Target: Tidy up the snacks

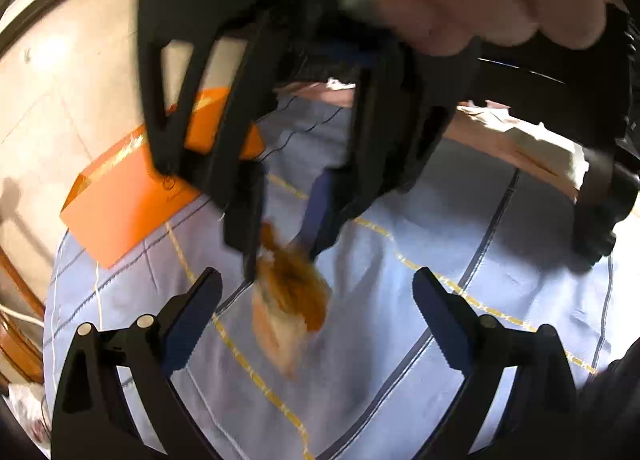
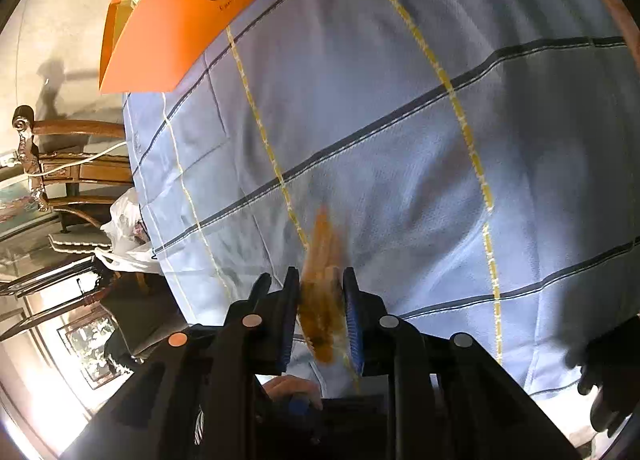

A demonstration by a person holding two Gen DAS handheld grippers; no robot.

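My right gripper (image 2: 321,302) is shut on an orange-brown snack packet (image 2: 322,292) and holds it above the blue checked tablecloth (image 2: 400,119). The packet is blurred. In the left wrist view the right gripper (image 1: 280,248) hangs in front of me with the same packet (image 1: 290,300) dangling from its fingers. My left gripper (image 1: 316,300) is open and empty, its fingers on either side of the packet without touching it. An orange box (image 1: 128,203) lies at the far left edge of the table, and it also shows in the right wrist view (image 2: 180,11).
A wooden chair (image 2: 68,163) and a white plastic bag (image 2: 128,236) stand beside the table's left edge. The table's wooden rim (image 1: 500,143) shows at the far side. The floor beyond is pale tile (image 1: 60,71).
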